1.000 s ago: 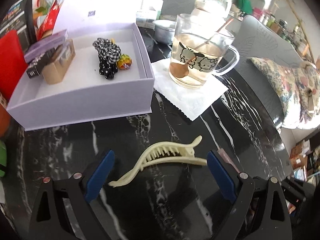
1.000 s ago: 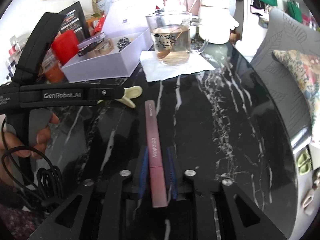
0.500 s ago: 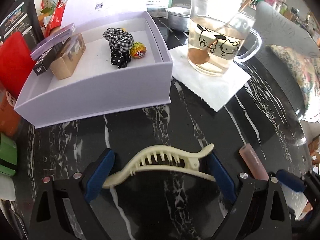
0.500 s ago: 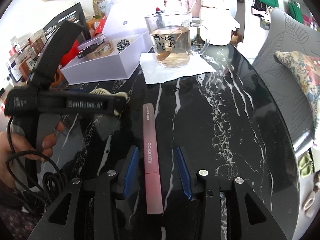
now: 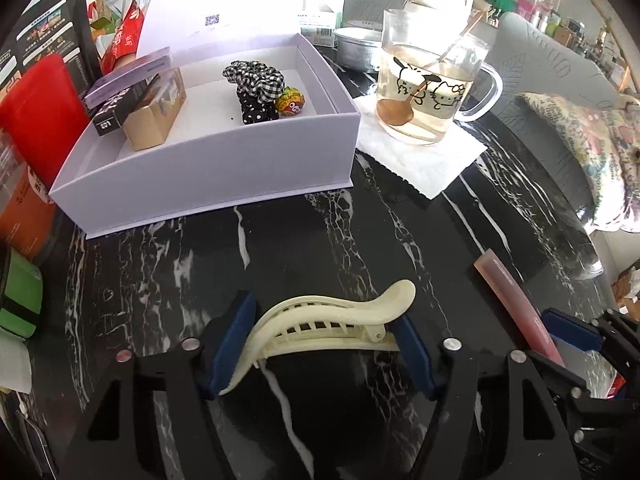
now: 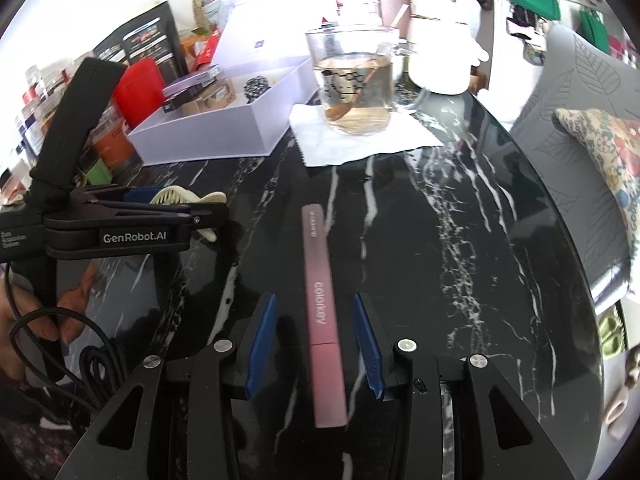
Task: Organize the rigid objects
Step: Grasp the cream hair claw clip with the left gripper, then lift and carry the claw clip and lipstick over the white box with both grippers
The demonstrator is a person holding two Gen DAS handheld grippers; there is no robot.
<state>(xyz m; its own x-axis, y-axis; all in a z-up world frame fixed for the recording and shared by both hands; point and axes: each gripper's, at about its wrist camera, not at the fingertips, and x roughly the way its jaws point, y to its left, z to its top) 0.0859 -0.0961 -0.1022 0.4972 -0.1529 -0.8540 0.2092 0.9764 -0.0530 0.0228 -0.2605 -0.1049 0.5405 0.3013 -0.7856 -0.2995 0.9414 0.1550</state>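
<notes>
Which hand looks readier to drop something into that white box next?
The left. Its tongs are closing around the cream hair clip, nearer the white box. The right tongs stand open, with the pink tube lying untouched between them on the table.

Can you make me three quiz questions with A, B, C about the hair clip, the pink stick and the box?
1. Where is the cream hair clip?
A. Between the left gripper's blue fingers
B. In the lilac box
C. On the napkin

2. How many scrunchies lie in the lilac box?
A. None
B. Two
C. Five

3. How is the pink stick at the right gripper?
A. Squeezed tight
B. Lying on the table, fingers apart from it
C. Lifted up

Answers: 1 A, the closing fingers touch both its ends. 2 B, a checked one and a dotted one. 3 B, gaps show on both sides.
</notes>
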